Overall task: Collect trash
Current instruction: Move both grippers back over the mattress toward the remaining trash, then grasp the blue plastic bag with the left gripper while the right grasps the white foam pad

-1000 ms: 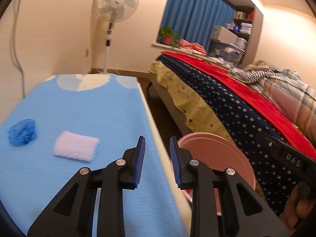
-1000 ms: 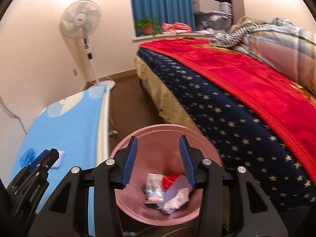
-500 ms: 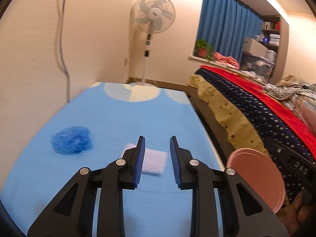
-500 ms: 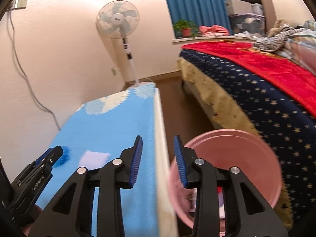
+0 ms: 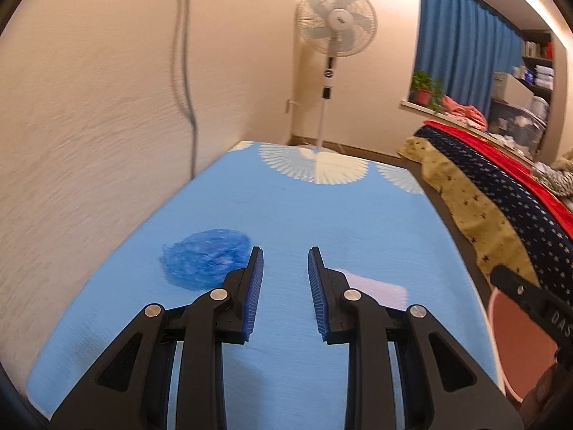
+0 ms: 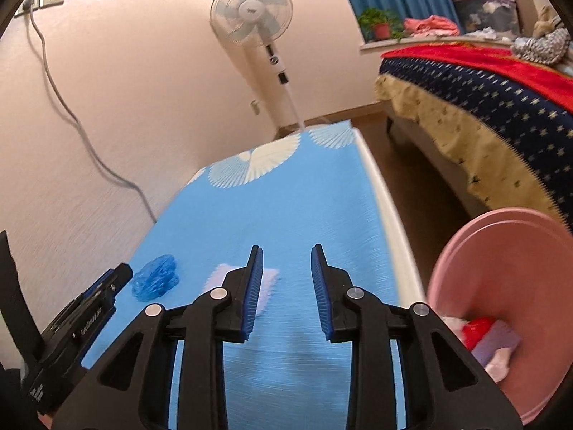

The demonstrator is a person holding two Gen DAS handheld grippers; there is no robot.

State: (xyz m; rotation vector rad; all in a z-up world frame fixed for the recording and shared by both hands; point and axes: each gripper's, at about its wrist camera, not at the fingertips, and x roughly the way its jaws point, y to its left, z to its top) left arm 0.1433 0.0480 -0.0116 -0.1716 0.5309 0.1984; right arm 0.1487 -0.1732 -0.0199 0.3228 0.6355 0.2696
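Step in hand: both grippers are hovering over the blue-covered desk (image 5: 322,215), facing the two scraps not yet collected; I judge this is the approach for the next pick-up.
Left gripper (image 5: 285,263): its jaws are standing narrowly apart with nothing between them, the blue crumpled wad (image 5: 206,256) lying just beside its left fingertip.
Right gripper (image 6: 286,261): its jaws have just been closing in and are now gaping a little over bare cloth, gripping nothing.
Trash on the desk: the blue crumpled wad and a pale lilac pad (image 6: 266,279) are lying near each other; the pad is partly hidden behind a finger in both views, so its outline is hard to make out.
Pink bin (image 6: 508,279): it is standing off the desk's right edge, already holding a red scrap and pale bits.
Next move: each gripper probably needs to swing slightly left, drop to the cloth, straddle its scrap and pinch.
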